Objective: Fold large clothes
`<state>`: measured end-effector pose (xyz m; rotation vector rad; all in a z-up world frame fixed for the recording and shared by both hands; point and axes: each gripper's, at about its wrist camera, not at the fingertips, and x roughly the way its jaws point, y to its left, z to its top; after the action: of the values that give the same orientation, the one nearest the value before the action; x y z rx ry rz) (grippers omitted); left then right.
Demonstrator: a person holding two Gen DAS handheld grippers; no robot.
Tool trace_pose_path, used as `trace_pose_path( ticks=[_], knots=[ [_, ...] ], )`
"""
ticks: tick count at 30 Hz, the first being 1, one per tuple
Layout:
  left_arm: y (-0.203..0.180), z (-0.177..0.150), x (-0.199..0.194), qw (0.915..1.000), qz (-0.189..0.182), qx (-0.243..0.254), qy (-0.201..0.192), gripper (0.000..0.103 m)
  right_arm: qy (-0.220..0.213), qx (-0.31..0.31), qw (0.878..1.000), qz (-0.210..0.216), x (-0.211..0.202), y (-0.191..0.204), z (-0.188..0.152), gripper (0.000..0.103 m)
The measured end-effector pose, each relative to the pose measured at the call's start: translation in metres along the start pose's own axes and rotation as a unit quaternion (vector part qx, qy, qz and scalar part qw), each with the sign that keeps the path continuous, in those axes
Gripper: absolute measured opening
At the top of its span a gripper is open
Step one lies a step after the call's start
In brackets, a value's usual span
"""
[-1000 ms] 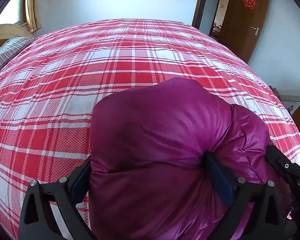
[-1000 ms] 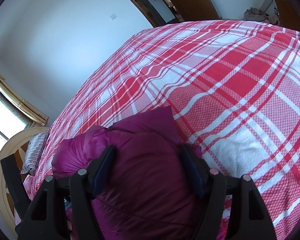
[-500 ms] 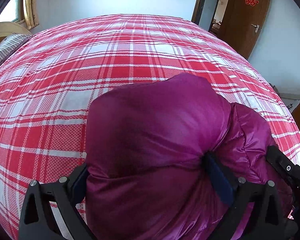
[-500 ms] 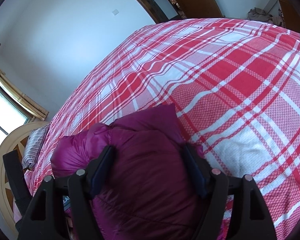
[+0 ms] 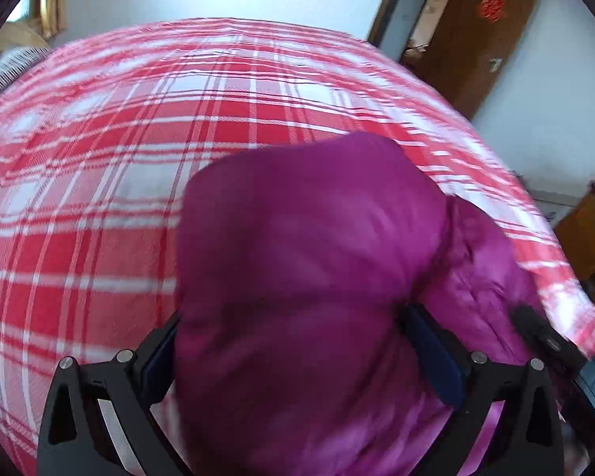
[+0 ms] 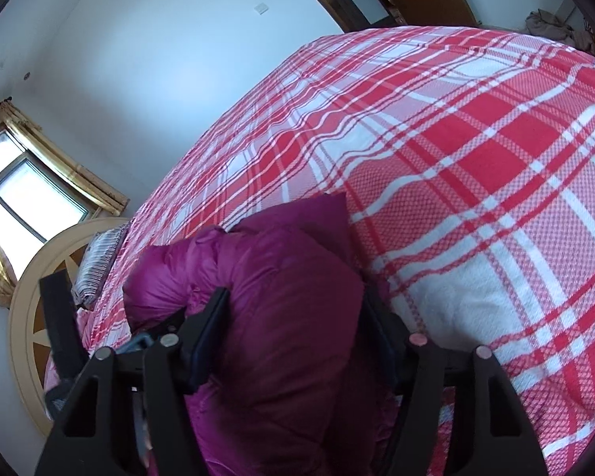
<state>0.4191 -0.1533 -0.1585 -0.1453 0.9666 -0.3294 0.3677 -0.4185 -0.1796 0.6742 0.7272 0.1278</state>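
The magenta puffer jacket [image 5: 305,277] bulges toward 12 o'clock above the plaid bed [image 5: 99,158], its bundled length running side to side between both grippers. The left gripper [image 5: 293,341] and right gripper [image 6: 293,317] each have fingers clamped on it.

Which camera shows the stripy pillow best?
The right wrist view: the striped pillow is sharp, lying against the round headboard. The left wrist view shows only a blurred sliver of it at the left edge.
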Motion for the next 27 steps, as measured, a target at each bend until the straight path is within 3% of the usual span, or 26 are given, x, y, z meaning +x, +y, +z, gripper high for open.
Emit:
trace_pose_path(
  ticks=[5, 9, 14, 15, 17, 20, 22, 27],
  knots=[
    [0.024, -0.036, -0.045, 0.9985, -0.044, 0.003, -0.031, 0.102, 0.006, 0.001, 1.000, 0.023, -0.001, -0.007, 0.000, 0.062],
    [0.042, -0.064, -0.048, 0.9920, -0.118, -0.041, -0.019, 0.102, 0.005, 0.003, 1.000, 0.028, -0.001, -0.007, 0.000, 0.059],
    [0.027, -0.072, -0.045, 0.9858, -0.165, -0.019, -0.027, 0.100, 0.018, 0.005, 0.997, 0.072, -0.005, -0.010, -0.006, 0.050],
    [0.021, -0.073, -0.044, 0.9844, -0.173, -0.015, -0.025, 0.088, 0.022, 0.011, 0.997, 0.077, -0.004, -0.012, -0.006, 0.046],
    [0.012, -0.073, -0.046, 0.9861, -0.164, -0.008, -0.028, 0.082, 0.028, 0.010, 0.996, 0.081, -0.003, -0.012, -0.006, 0.038],
    [0.002, -0.073, -0.060, 0.9884, -0.145, 0.015, -0.044, 0.061, 0.020, -0.022, 0.997, 0.071, -0.008, 0.001, -0.009, 0.025],
    [-0.001, -0.070, -0.074, 0.9881, -0.142, 0.026, -0.055, 0.045, 0.010, -0.037, 0.997, 0.067, -0.016, 0.012, -0.014, 0.022],
    [-0.001, -0.068, -0.116, 0.9886, -0.117, 0.051, -0.080, 0.037, -0.004, -0.050, 0.995, 0.089, -0.032, 0.040, -0.024, 0.019]
  ],
)
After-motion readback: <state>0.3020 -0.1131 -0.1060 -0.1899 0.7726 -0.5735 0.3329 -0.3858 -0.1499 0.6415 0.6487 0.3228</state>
